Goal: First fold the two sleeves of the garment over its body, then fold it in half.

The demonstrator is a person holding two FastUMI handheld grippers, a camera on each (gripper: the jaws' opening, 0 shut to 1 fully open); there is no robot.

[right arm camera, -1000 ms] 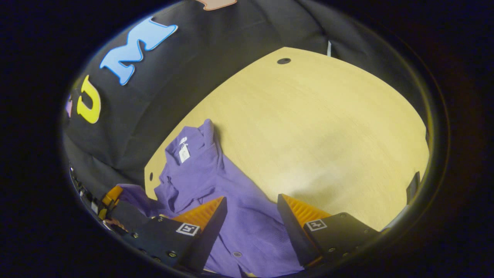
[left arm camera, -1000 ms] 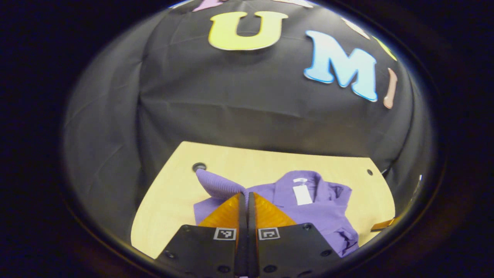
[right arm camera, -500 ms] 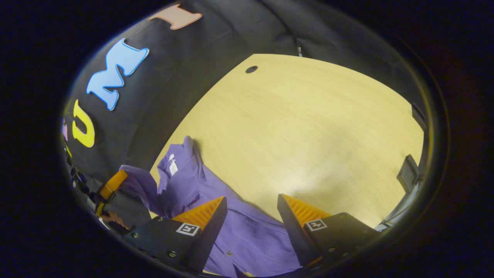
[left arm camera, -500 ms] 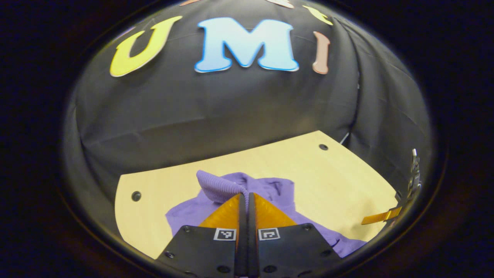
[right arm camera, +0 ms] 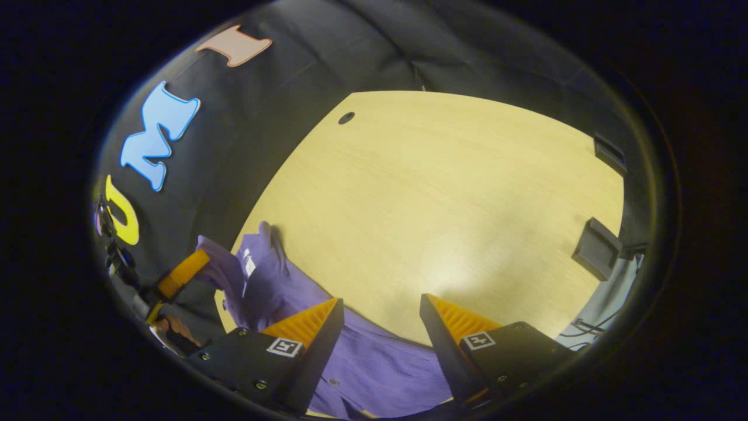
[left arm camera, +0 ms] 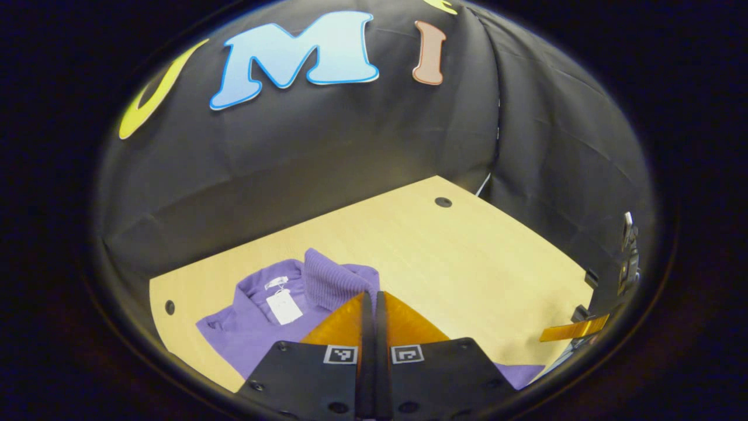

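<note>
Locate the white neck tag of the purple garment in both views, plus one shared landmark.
Left gripper view: white tag at lower left, on the purple garment, left of the sleeve cuff the shut left gripper pinches.
Right gripper view: tag at left, small.
Shared landmark: table's dark corner hole.

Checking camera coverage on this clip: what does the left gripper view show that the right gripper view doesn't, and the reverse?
Left gripper view: the left gripper close up, jaws shut on the ribbed sleeve cuff, held near the collar. Right gripper view: the right gripper close up, jaws open and holding nothing, over the garment's lower body, plus a black block at the table's edge. Both: the purple garment, its white tag and the wooden table.
</note>
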